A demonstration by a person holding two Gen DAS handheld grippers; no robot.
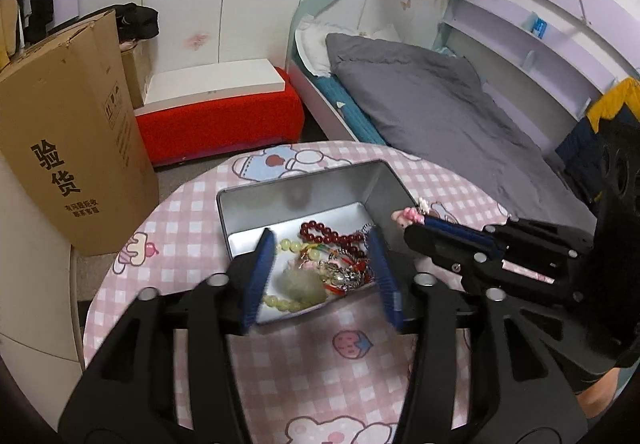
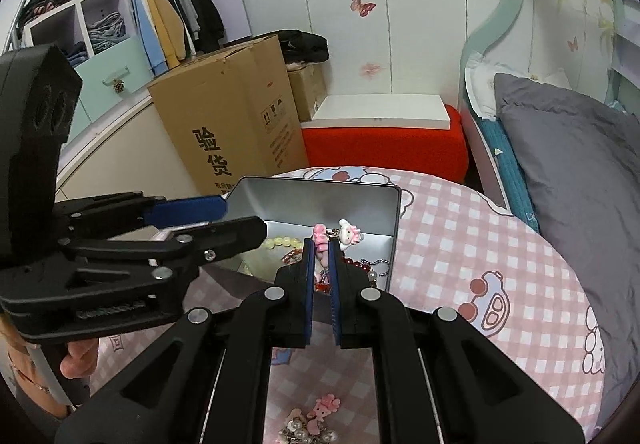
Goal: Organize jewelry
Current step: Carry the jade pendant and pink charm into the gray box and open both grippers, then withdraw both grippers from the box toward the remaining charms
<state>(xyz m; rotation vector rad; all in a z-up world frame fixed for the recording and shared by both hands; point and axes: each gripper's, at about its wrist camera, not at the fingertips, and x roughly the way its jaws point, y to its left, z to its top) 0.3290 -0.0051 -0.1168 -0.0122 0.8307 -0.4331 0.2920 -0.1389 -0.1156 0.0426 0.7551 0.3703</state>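
Jewelry half-hidden behind fingers

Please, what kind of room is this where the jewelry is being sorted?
Most likely a child's bedroom at home. A bed with a grey pillow stands beside the round table, clothes hang in an open wardrobe, and butterfly stickers decorate the white wall.

The right gripper clamps a pink charm above the open metal tin. The left gripper reaches in from its left, jaws apart over the tin.
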